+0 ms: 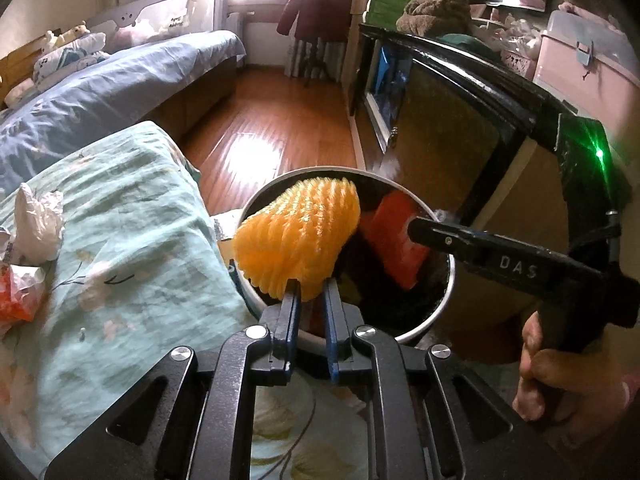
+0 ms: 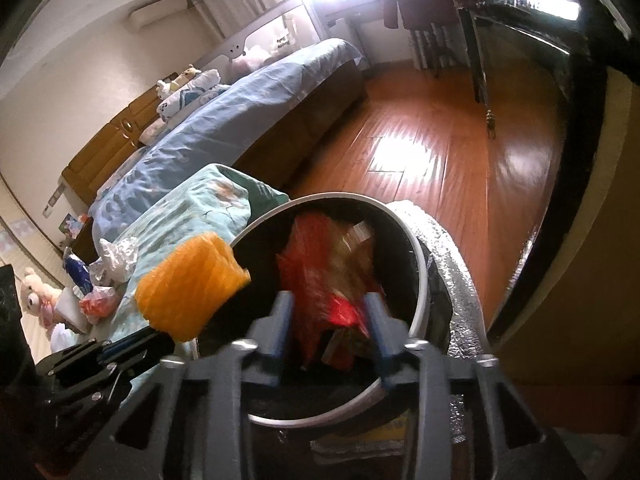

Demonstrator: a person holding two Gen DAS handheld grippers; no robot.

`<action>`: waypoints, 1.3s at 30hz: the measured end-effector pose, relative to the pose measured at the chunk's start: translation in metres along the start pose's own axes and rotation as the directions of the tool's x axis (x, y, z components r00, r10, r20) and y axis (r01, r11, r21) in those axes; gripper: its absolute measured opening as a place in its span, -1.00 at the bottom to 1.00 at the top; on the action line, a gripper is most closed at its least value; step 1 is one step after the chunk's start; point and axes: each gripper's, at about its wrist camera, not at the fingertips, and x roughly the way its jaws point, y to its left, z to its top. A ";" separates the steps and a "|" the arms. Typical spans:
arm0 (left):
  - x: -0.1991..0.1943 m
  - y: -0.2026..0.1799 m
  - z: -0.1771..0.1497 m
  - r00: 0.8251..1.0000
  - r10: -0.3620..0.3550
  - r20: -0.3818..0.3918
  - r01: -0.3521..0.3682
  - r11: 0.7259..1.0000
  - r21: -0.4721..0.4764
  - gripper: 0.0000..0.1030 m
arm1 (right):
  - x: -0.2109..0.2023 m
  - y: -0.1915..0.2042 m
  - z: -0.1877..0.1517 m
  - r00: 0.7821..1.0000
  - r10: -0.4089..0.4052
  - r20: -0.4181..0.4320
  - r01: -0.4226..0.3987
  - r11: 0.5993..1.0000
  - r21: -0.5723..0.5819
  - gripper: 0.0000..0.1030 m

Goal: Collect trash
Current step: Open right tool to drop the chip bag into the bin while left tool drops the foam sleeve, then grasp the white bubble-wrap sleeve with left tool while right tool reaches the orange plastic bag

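My left gripper (image 1: 312,292) is shut on an orange foam fruit net (image 1: 298,232) and holds it over the near rim of a round white-rimmed trash bin (image 1: 446,292). The net also shows in the right wrist view (image 2: 188,286), left of the bin (image 2: 420,276). My right gripper (image 2: 330,316) is open just above the bin mouth, with red and brown wrappers (image 2: 320,256) below and between its fingers, not gripped. It shows in the left wrist view as a black arm (image 1: 472,246) reaching over the bin. More trash lies on the green quilt (image 1: 120,220): white tissue (image 1: 38,224) and an orange-white wrapper (image 1: 18,296).
A bed with a blue cover (image 1: 100,92) stands behind the quilt. A black-framed cabinet (image 1: 460,92) stands right of the bin. Wooden floor (image 1: 280,128) runs between them. A silver foil bag (image 2: 448,248) lies against the bin.
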 end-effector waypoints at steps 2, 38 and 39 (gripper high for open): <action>-0.003 0.002 -0.003 1.000 0.001 0.004 -0.001 1.000 -0.009 -0.63 | -0.001 0.001 -0.001 1.000 0.001 0.003 -0.001 1.000 0.003 0.04; -0.124 0.158 -0.116 0.953 0.298 0.062 -0.244 0.870 -0.428 0.42 | 0.003 0.155 -0.045 0.969 0.230 -0.091 -0.243 0.951 -0.190 0.76; -0.127 0.164 -0.121 0.950 0.308 0.058 -0.252 0.861 -0.442 0.43 | 0.005 0.160 -0.047 0.967 0.234 -0.101 -0.249 0.948 -0.197 0.76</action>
